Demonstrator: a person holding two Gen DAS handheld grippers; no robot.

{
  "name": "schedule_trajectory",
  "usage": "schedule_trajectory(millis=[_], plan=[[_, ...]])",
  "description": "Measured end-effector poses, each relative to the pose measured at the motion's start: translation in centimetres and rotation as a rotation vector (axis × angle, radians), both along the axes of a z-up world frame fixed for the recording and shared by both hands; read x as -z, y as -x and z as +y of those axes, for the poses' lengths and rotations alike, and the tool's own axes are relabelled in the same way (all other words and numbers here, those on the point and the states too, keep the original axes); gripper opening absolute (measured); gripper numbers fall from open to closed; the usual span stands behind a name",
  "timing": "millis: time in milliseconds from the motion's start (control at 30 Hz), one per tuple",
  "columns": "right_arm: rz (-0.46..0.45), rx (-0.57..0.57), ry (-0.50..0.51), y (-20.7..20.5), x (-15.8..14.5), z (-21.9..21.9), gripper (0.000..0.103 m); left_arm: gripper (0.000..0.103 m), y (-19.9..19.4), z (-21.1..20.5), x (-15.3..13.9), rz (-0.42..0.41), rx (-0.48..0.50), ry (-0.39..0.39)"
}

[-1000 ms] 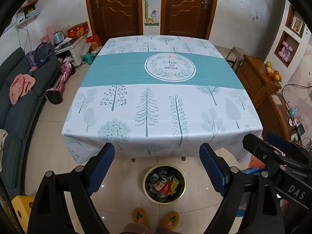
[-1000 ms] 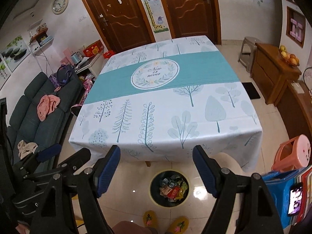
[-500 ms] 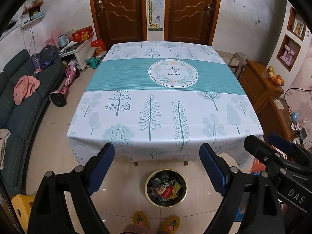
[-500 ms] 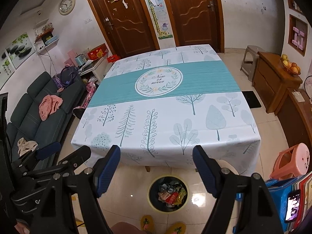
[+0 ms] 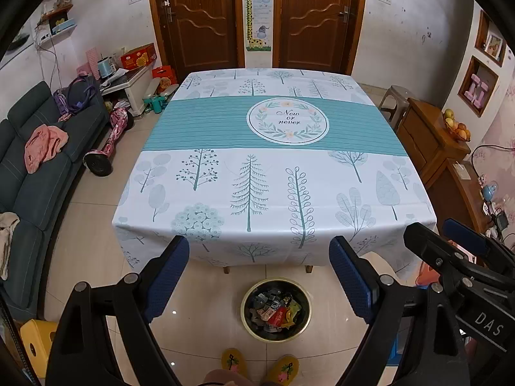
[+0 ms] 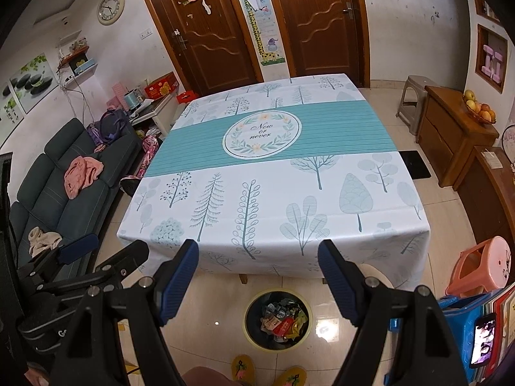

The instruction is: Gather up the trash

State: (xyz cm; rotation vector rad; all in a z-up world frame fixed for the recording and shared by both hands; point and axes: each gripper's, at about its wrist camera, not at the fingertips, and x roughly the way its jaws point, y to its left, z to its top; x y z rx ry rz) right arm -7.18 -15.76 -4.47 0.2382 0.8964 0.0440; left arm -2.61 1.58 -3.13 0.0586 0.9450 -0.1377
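A round gold-rimmed trash bin (image 5: 249, 321) stands on the floor in front of the table, holding several crumpled wrappers (image 5: 276, 311); it also shows in the right wrist view (image 6: 254, 337). The table (image 5: 257, 167) wears a white and teal tree-print cloth with nothing on it. My left gripper (image 5: 259, 251) is open and empty, held above the bin near the table's front edge. My right gripper (image 6: 257, 254) is open and empty beside it, and shows at the right of the left wrist view (image 5: 450, 257).
A dark sofa (image 5: 29, 173) with clothes lines the left wall. A wooden cabinet (image 5: 428, 148) with fruit stands right. A pink stool (image 6: 479, 267) and a blue box (image 6: 463, 321) sit at lower right. Two wooden doors (image 5: 196, 19) are behind the table. My feet in yellow slippers (image 5: 257, 363) are below.
Both grippers have risen and drawn back a little from the table, so more of the far wall and doors shows. Both stay open and empty.
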Motion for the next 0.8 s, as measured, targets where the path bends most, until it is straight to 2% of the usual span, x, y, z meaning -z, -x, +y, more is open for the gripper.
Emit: schedule_trajectory(millis=[800], plan=[[0.003, -0.002, 0.000, 0.09, 0.02, -0.10, 0.077, 0.087, 0.01, -0.09, 0.06, 0.006, -0.002, -0.002]])
